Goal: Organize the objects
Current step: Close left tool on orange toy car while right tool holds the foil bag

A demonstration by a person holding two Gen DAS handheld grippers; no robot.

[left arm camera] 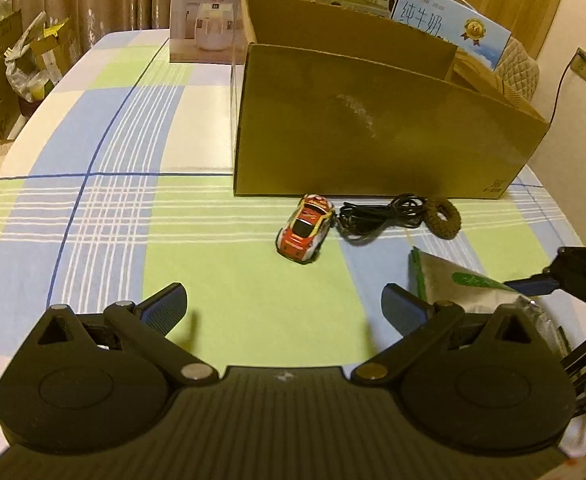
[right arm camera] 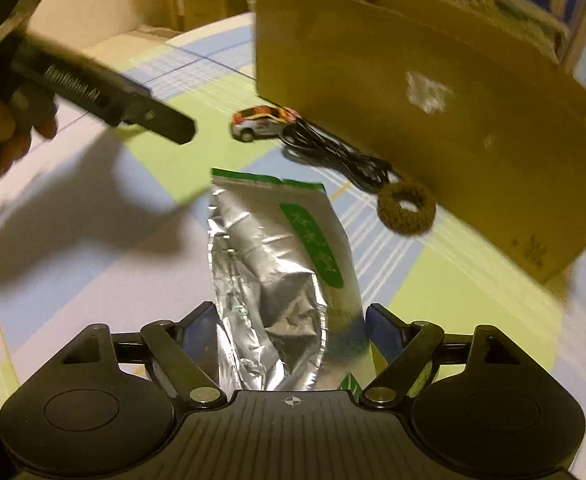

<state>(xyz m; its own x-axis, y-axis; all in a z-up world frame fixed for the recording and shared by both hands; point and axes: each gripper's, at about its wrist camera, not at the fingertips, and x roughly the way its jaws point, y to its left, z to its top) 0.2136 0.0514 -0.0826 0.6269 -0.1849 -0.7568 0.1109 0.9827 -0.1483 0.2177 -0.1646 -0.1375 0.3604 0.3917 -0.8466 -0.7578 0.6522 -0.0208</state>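
Right now my right tongs [right arm camera: 291, 322] straddle the foil pouch [right arm camera: 281, 264], left tongs [left arm camera: 285, 312] open, empty
Slick foil could slip; cardboard box [right arm camera: 413, 100] at two o'clock risks snagging it

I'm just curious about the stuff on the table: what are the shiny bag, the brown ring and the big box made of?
The bag looks like metallised foil, glossy and crinkled, with bright creased reflections and a green printed strip. The brown ring seems to be knitted or crocheted yarn, matte and nubbly; probably a hair tie. The big box looks like plain brown cardboard, dull, with a scuffed pale patch on its front.
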